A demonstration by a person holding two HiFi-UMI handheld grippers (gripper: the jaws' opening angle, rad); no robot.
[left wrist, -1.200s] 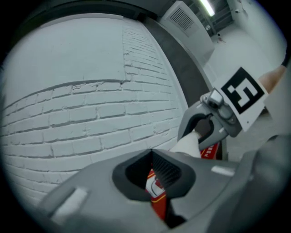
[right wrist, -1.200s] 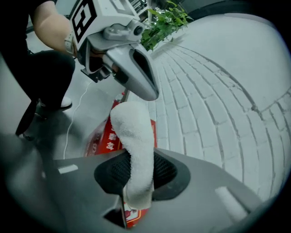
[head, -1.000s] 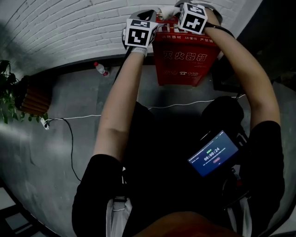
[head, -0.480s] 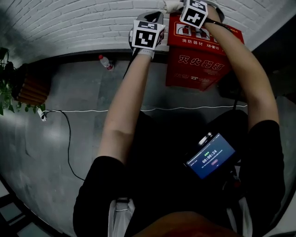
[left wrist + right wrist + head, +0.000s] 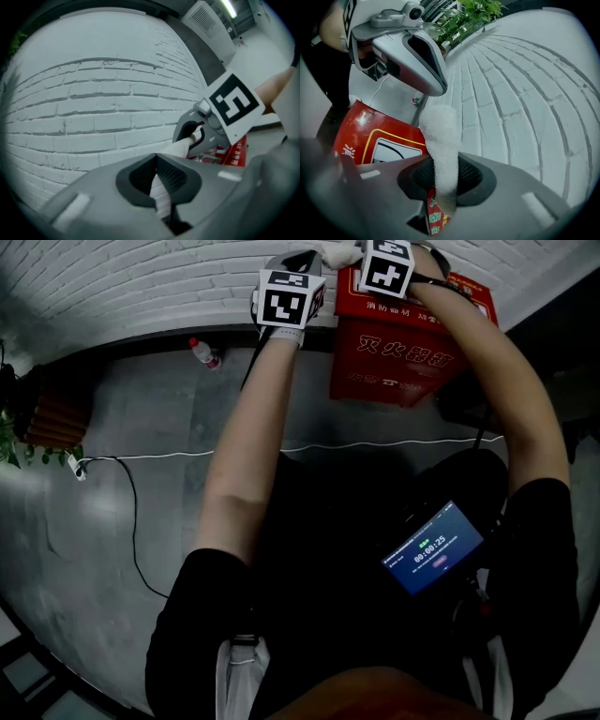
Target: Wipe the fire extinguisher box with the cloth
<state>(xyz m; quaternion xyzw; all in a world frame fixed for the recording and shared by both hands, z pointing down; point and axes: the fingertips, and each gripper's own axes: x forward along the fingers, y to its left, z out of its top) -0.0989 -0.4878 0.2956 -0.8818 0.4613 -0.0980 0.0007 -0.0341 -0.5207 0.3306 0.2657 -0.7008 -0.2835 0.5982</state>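
Holding the white cloth [image 5: 440, 136] stretched between my left gripper [image 5: 161, 185] and right gripper [image 5: 443, 187], both clenched on it, I hover over the red fire extinguisher box [image 5: 403, 348] at one o'clock.

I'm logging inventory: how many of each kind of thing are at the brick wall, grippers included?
Grey two-jaw grippers: 2 (left gripper, right gripper)
Red fire extinguisher box: 1
White fluffy cloth: 1
Clear plastic bottle: 1
Green potted plant: 1
Total: 6

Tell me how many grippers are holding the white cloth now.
2. The left gripper clamps one end of the cloth, just left of the red fire extinguisher box. The right gripper clamps the other end, over the box's top. Neither is hidden.
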